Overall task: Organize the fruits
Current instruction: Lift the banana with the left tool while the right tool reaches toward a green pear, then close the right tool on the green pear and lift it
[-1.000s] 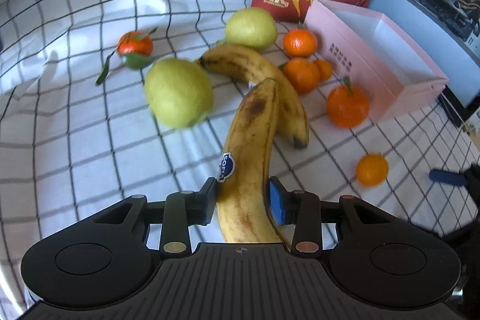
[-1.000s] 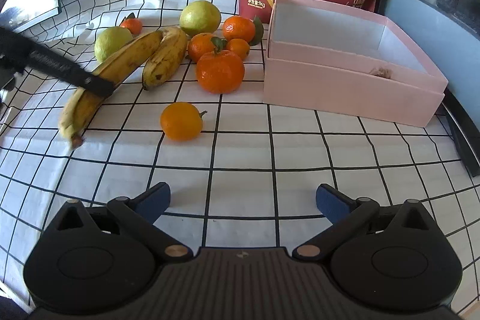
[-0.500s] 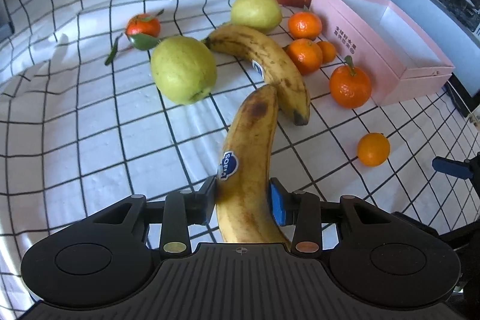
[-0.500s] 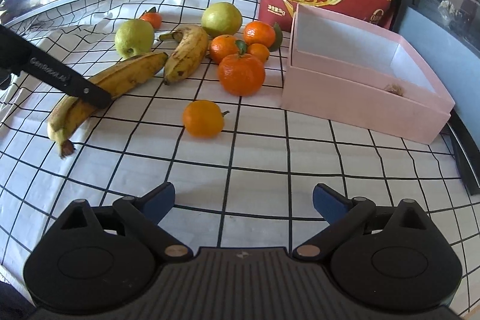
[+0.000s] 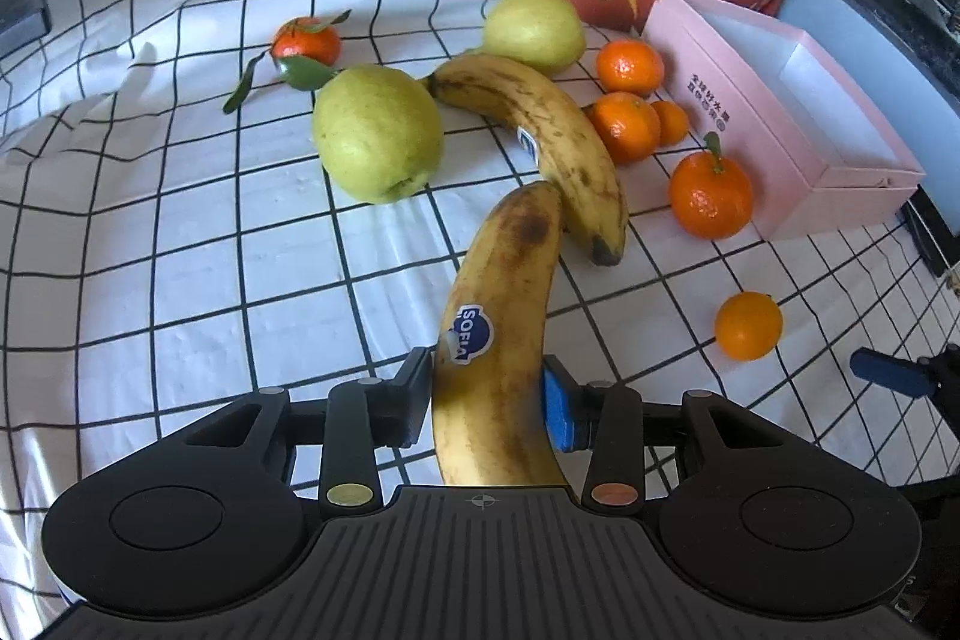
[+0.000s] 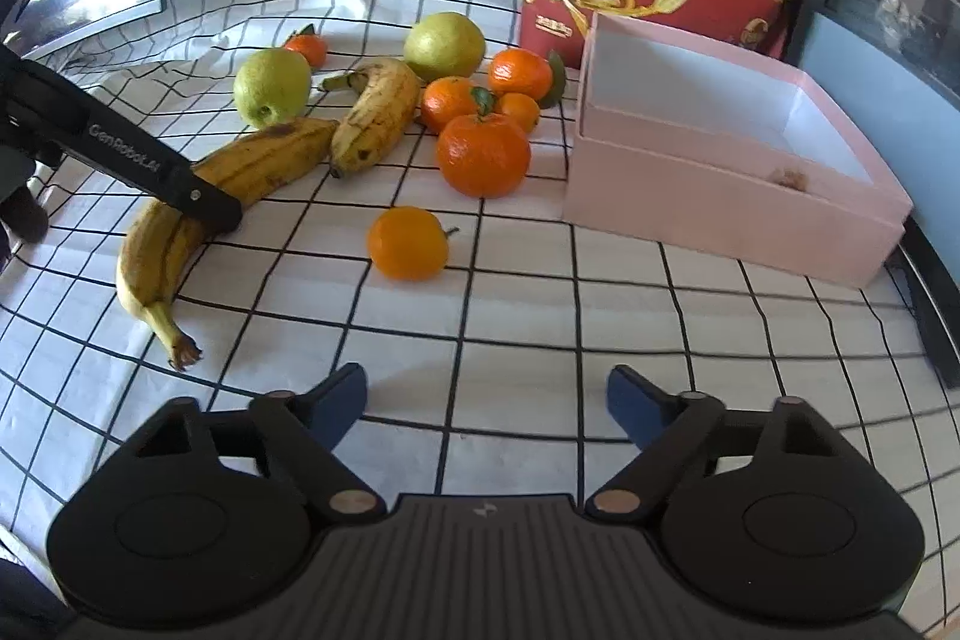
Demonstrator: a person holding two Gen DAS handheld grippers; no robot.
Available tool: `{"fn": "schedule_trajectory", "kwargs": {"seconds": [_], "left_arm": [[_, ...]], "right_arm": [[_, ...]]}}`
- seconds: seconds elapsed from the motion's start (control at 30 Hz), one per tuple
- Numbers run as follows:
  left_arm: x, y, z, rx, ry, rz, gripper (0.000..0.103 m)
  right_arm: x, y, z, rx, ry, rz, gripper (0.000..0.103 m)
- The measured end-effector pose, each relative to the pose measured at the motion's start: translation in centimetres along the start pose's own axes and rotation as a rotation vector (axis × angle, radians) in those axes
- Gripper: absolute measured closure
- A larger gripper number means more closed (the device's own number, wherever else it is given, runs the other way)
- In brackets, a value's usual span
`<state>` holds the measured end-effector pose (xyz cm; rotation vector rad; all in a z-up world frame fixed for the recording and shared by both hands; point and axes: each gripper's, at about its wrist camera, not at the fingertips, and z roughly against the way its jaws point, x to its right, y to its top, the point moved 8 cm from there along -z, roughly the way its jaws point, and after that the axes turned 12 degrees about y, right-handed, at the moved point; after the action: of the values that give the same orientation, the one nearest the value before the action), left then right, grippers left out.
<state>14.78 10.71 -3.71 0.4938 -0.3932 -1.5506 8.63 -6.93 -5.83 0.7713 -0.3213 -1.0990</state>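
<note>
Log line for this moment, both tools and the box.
left tool: shut on banana | right tool: closing, nothing between jaws | pink box: no fruit inside

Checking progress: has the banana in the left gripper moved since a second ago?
Yes. The held banana slid back toward the camera; its tip now lies by the other banana's lower end, not its stem.

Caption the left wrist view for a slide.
Left gripper clamps a spotted banana on checked cloth, pink box beyond.
</note>
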Motion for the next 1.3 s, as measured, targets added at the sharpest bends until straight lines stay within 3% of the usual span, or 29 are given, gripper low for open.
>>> {"fn": "schedule_trajectory", "kwargs": {"seconds": [0.37,0.57,0.77,1.03,1.17,1.3], "left_arm": [[-0.6,-1.4,1.5,0.042,-0.015,0.049,0.062],[-1.6,-2.7,3.9,0.071,-0.034,0.108,0.062],[-2.3,-3.7,5.9,0.091,-0.042,0.151,0.062],[-5.0,-5.2,8.0,0.126,-0.006,0.277,0.062],[-7.3,-6.5,8.4,0.125,0.040,0.338,0.062],[-9.0,-7.5,8.4,0.115,0.063,0.403,0.062]], "right_arm": [[-1.1,3.1,-0.4,0.030,0.037,0.086,0.025],[-1.2,4.9,-2.1,0.017,0.078,0.099,0.038],[-1.4,6.7,-3.2,0.036,0.096,0.086,0.038],[-5.5,12.5,-4.8,0.060,0.219,0.152,0.038],[-6.7,15.4,-5.9,0.081,0.236,0.167,0.036],[-7.8,18.1,-8.5,0.047,0.288,0.140,0.033]]}}
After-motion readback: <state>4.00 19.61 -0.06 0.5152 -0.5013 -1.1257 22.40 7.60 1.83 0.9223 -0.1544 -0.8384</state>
